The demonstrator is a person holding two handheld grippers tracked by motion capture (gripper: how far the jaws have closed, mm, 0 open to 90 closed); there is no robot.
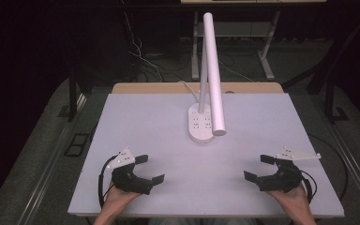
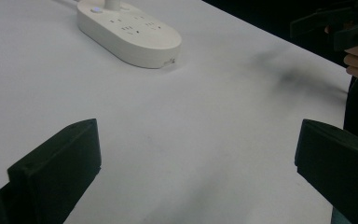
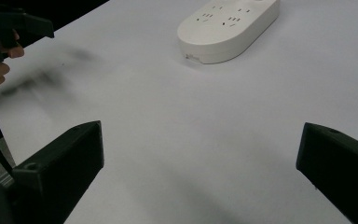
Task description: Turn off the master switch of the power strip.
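Desk lamp (image 1: pixel 212 70), white, with a power-strip base (image 1: pixel 200 123), stands ahead of both grippers and between them, toward the far middle of the table (image 1: pixel 136 122). It lies well apart from the left gripper (image 1: pixel 151 169), ahead and to that gripper's right, and well apart from the right gripper (image 1: pixel 258 167), ahead and to its left. Both grippers rest low near the table's near edge, each in a hand, jaws standing wide apart with nothing between them; the left gripper view and the right gripper view each show bare tabletop between the black jaws

Judging by its look, the base is a hard, smooth plastic oval with sockets on top, probably weighted enough to keep the lamp upright, so it should slide rather than tip if pushed low. Its rounded, glossy sides offer little bite and the jaws could slip off them. A slim upright stem (image 1: pixel 203 75) rises from the base, and the long tubular head (image 1: pixel 214 79) slopes down from the top toward the grippers, its lower end hanging just above the base. The head is stiff and likely light, but its hinge may swing under a push, so a hold there could move the head and not the lamp. The stem, narrow and rigid, looks the surest place to clamp. A white cord (image 1: pixel 187 89) trails from the back of the base and may drag if the lamp is shifted
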